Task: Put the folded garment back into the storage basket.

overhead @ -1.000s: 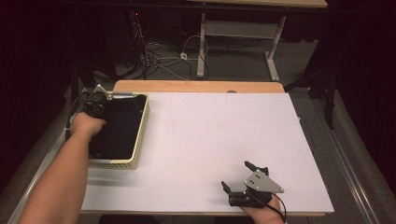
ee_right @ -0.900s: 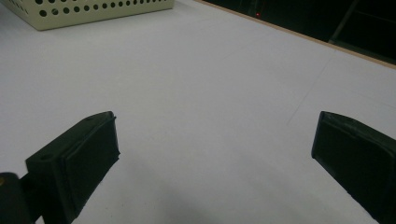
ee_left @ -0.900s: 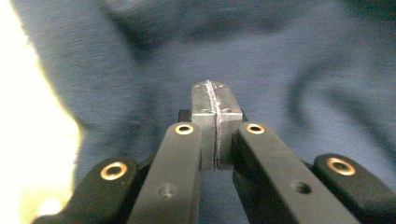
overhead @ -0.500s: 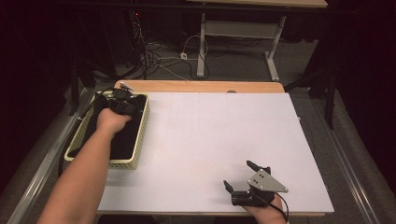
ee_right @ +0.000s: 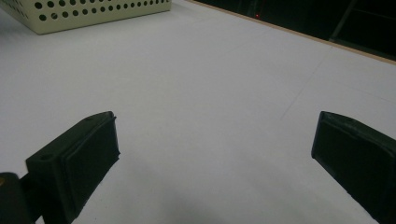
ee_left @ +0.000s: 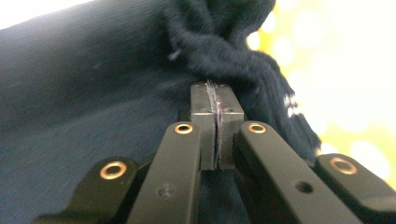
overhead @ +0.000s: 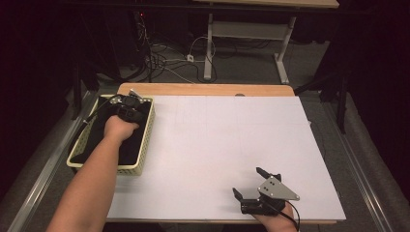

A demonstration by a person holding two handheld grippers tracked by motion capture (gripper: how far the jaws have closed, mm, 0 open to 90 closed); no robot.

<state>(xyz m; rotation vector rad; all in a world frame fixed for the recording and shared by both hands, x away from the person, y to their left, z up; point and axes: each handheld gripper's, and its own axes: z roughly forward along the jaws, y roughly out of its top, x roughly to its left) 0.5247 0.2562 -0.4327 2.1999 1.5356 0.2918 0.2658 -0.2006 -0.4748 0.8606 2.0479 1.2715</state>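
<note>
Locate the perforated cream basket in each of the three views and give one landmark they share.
High view: the basket sits at the table's left edge, dark cloth inside, left claw over its far end.
Left gripper view: blurred yellow basket wall at right, behind the cloth.
Right gripper view: its perforated wall fills the top left corner.
Shared landmark: the basket's cream wall.

Your table (overhead: 217,145) is white on top with a light wood strip along its far edge. Your basket (overhead: 145,140) is pale cream with rows of small round holes in its walls; the cloth (ee_left: 93,93) in it is dark navy, fine-knit. Your claws (ee_right: 215,158) are black, with brass-coloured rivets on the left one (ee_left: 215,98).
</note>
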